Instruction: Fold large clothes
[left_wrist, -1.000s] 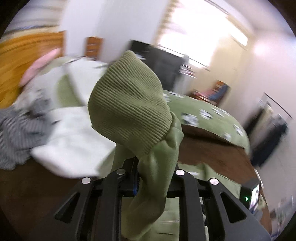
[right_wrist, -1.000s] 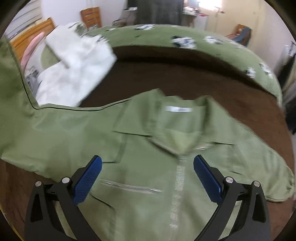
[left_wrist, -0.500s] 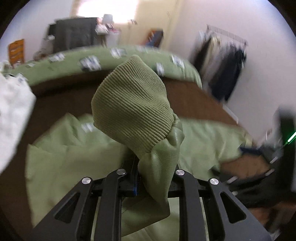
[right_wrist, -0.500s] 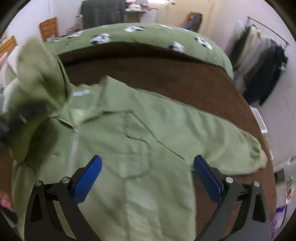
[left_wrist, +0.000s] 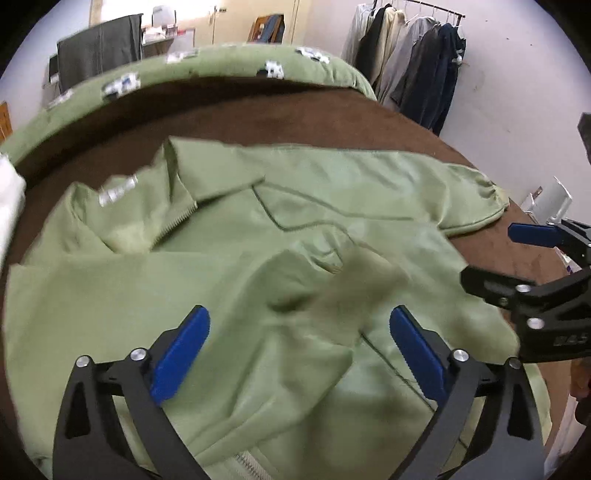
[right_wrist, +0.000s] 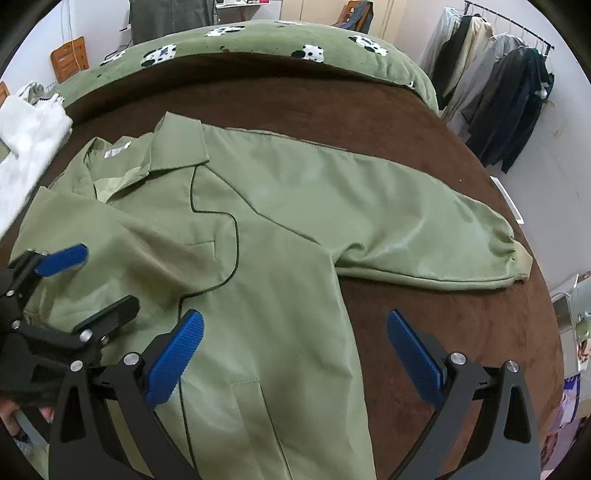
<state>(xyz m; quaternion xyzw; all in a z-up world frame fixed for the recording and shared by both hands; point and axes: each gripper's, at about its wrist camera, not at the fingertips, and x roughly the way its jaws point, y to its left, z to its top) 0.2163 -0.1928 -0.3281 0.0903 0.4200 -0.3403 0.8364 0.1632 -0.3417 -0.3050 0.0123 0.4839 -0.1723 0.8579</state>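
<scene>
One green jacket (right_wrist: 280, 229) spread flat on a brown bedcover (right_wrist: 424, 147), collar toward the far side, one sleeve folded across the chest, one sleeve stretched right. Two grippers: left gripper (left_wrist: 299, 354) wide open, empty, above the folded sleeve; right gripper (right_wrist: 295, 350) wide open, empty, over the jacket's edge. One clothes rack (right_wrist: 495, 85) beyond.

Sleeve let go, left gripper (left_wrist: 299, 347) now wide open.

Half a second back, clamped on the ribbed cuff and holding it high; now spread apart over the green jacket (right_wrist: 266, 229), the released sleeve (left_wrist: 295, 314) dropped across the jacket's front, cuff blurred. Right gripper (right_wrist: 295, 354) swung over toward the brown blanket's (right_wrist: 461, 314) right edge, above the other sleeve.
</scene>
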